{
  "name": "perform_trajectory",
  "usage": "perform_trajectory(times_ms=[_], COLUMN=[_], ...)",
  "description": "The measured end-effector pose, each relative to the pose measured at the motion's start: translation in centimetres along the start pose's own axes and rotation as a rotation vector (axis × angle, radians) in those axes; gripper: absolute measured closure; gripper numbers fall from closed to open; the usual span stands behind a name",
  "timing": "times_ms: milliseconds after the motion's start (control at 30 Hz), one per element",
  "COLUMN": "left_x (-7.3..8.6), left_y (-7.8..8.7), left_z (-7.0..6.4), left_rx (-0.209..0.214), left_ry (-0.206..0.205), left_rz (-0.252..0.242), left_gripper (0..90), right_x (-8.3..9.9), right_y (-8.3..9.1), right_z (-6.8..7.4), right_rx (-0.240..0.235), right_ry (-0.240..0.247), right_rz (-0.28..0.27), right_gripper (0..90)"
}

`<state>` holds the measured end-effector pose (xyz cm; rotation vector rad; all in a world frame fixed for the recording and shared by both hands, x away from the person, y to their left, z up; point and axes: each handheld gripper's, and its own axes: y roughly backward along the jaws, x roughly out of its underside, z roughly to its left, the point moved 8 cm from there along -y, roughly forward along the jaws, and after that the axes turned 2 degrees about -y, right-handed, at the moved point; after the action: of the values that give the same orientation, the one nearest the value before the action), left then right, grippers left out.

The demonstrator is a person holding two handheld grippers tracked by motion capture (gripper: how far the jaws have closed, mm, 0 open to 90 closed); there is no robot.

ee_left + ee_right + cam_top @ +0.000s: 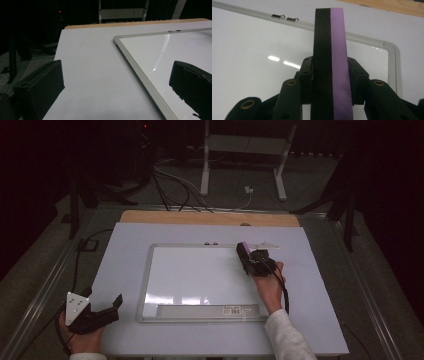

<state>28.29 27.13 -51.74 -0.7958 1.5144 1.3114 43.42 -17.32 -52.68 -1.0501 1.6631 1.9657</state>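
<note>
Eraser (331, 62), black and purple: clamped on edge in your right hand-held gripper (331, 82).
It sits over the whiteboard's (150, 270) far right corner on the counter (120, 250); your left hand-held gripper (102, 312) waits wide open, empty, near the counter's left edge.

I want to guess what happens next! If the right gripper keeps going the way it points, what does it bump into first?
Probably the whiteboard's silver top frame: the right gripper, shut on a black-and-purple block eraser, points there, though depth is unclear.
</note>
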Motion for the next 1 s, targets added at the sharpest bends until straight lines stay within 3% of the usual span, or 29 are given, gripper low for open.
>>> perform_trajectory(times_ms=[1000], left_x=[0.0], left_y=[0.0], left_z=[0.0], left_rx=[0.002], left_ry=[-0.001], left_rz=[0.001], left_gripper=[0.5], right_x=[-1.2], right_y=[0.6], right_z=[-3.9], right_rx=[0.078], right_ry=[-0.080], right_rz=[-0.029], right_gripper=[63.1])
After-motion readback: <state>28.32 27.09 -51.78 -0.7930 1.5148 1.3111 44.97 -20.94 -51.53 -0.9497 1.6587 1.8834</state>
